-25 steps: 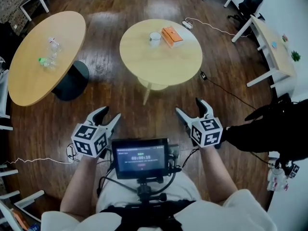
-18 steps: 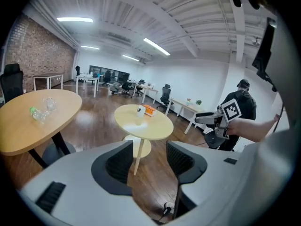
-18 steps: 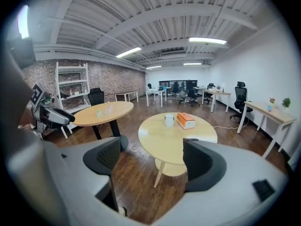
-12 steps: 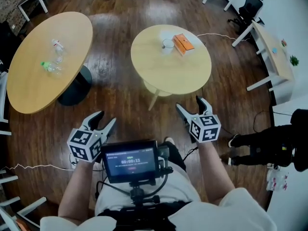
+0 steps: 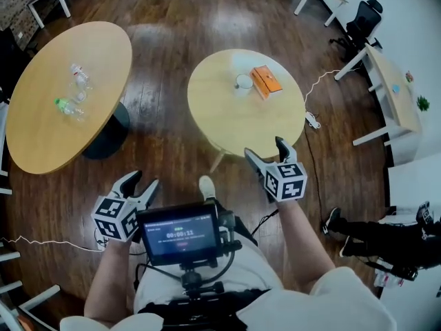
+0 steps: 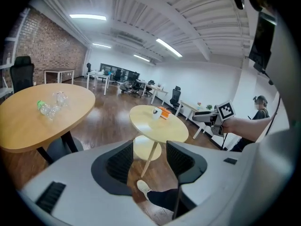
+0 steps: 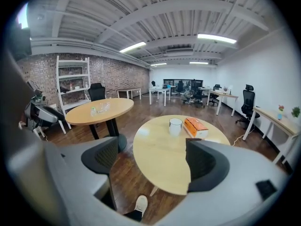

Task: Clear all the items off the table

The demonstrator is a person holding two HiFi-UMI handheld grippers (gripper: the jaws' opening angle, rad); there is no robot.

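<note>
Dark wooden floor (image 5: 158, 136) fills the head view, and on it, ahead of us, stands the round surface (image 5: 227, 126) we have to clear. A white cup (image 5: 243, 81) and an orange box (image 5: 266, 81) sit just beside each other at its far side, the box to the right. Our left tool (image 5: 140, 183) hangs over the floor, near us and well short of the surface. Our right tool (image 5: 264, 149) reaches the near edge. To the left a larger surface (image 5: 41, 129) carries some clear bottles (image 5: 74, 92).

From the left tool's view, its jaws stand apart and released, with only floor and the surface's leg between them. The cup (image 6: 155, 113) and box (image 6: 164, 112) are far beyond them.

From the right tool's view, the jaws have just been opening and grasp nothing. Bare surface (image 7: 160, 159) lies between them, with the cup (image 7: 175, 126) and box (image 7: 196, 127) further off.

We judge the task hardly begun. Nothing looks cleared, both items are untouched, and each still has to be reached, gripped and carried away.
</note>
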